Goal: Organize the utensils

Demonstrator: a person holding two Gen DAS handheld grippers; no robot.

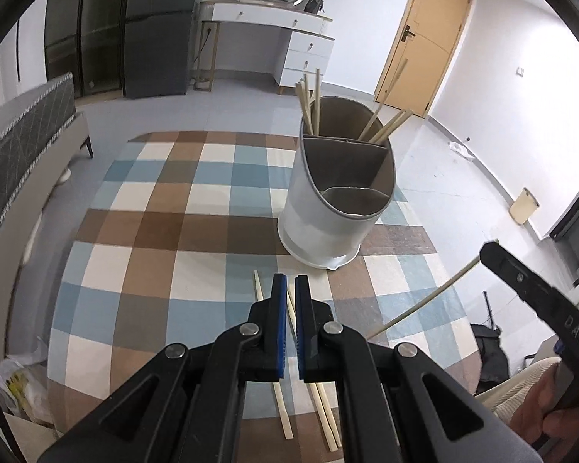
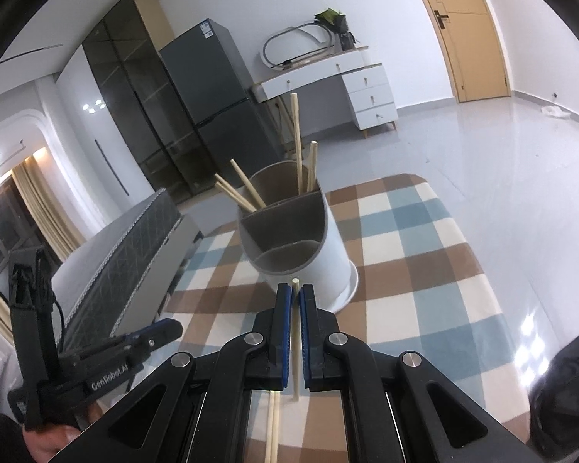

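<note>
I am reading this moment as the carrying step of the sorting job. My right gripper (image 2: 296, 295) is clenched on a single chopstick (image 2: 296, 347), which is running up between the blue pads (image 2: 285, 332) with its tip showing just past the fingertips. In the left wrist view the same chopstick (image 1: 424, 301) is slanting out from the right gripper (image 1: 490, 250) above the near right part of the table.

My left gripper (image 1: 290, 283) is clenched too, pads nearly together. A chopstick appears in the slit between them, but it seems to be one lying on the cloth below, so I am judging this gripper empty.

The holder (image 1: 328, 208), a white tub with three compartments, is standing on the checked tablecloth (image 1: 154, 231), just beyond both grippers and towards the right. Its far compartment is holding several chopsticks (image 1: 310, 104); the middle and near compartments are looking empty, as far as I can see in.

Loose chopsticks (image 1: 283, 409) are lying on the cloth near the front edge, partly hidden under the left gripper.

The next move, in my judgement, is calling for lifting the held chopstick above the rim, tilting it tip-down over the far compartment, and releasing it only once it is inside. The standing chopsticks are leaning outward, so I am expecting to approach between them.
</note>
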